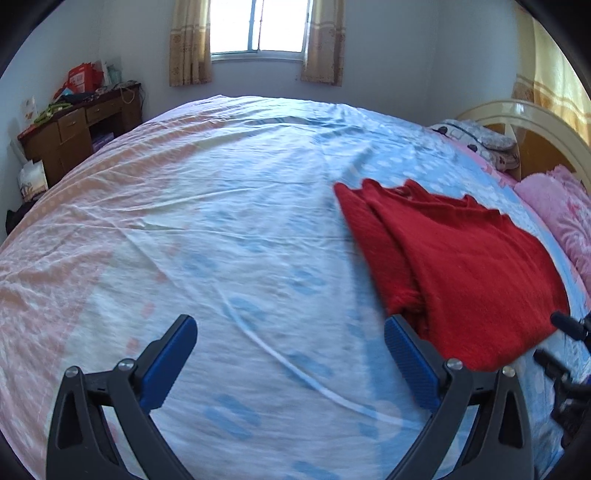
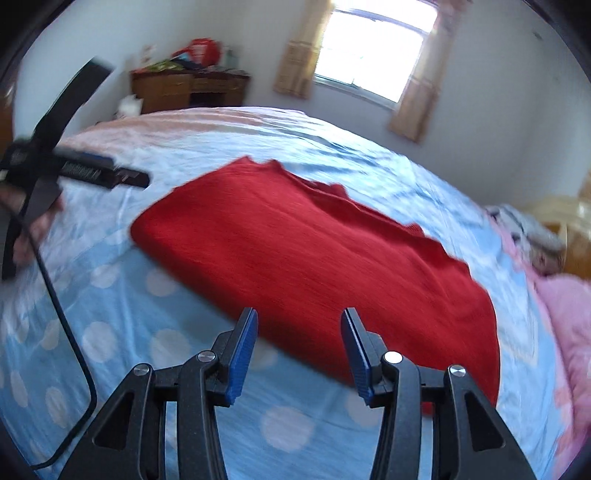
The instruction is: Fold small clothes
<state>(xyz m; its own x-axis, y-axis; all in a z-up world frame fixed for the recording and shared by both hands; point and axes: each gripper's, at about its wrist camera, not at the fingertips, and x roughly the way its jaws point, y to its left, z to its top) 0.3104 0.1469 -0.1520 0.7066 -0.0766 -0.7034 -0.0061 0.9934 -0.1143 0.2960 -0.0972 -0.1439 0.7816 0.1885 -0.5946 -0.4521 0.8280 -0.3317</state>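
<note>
A red sweater (image 2: 314, 258) is lying folded and flat on the bed (image 1: 221, 221), toward the side nearest the pillows. Its folded layers are showing as stacked edges along the far side, and no claw is touching it.

The right claw (image 2: 299, 354) is hovering just short of the sweater's near edge, its blue pads (image 2: 242, 360) standing partly apart with nothing between them. The left claw (image 1: 290, 363) is hanging over bare sheet just beside the sweater's corner, its pads (image 1: 412, 365) spread wide and pinching nothing. In the right wrist view, the left claw is appearing at the far left edge, blurred, with a hand (image 2: 33, 229) gripping it and a black cable (image 2: 62, 332) trailing down across the sheet.

The bed's sheet is shading from light blue with pale dots to pink. A pink pillow (image 1: 565, 221) is lying at the head of the bed, next to a cream headboard (image 1: 535, 122). Beyond the bed, a brown desk (image 1: 81, 129) is carrying a clutter of things, and a curtained window (image 1: 258, 26) is letting in bright light.
</note>
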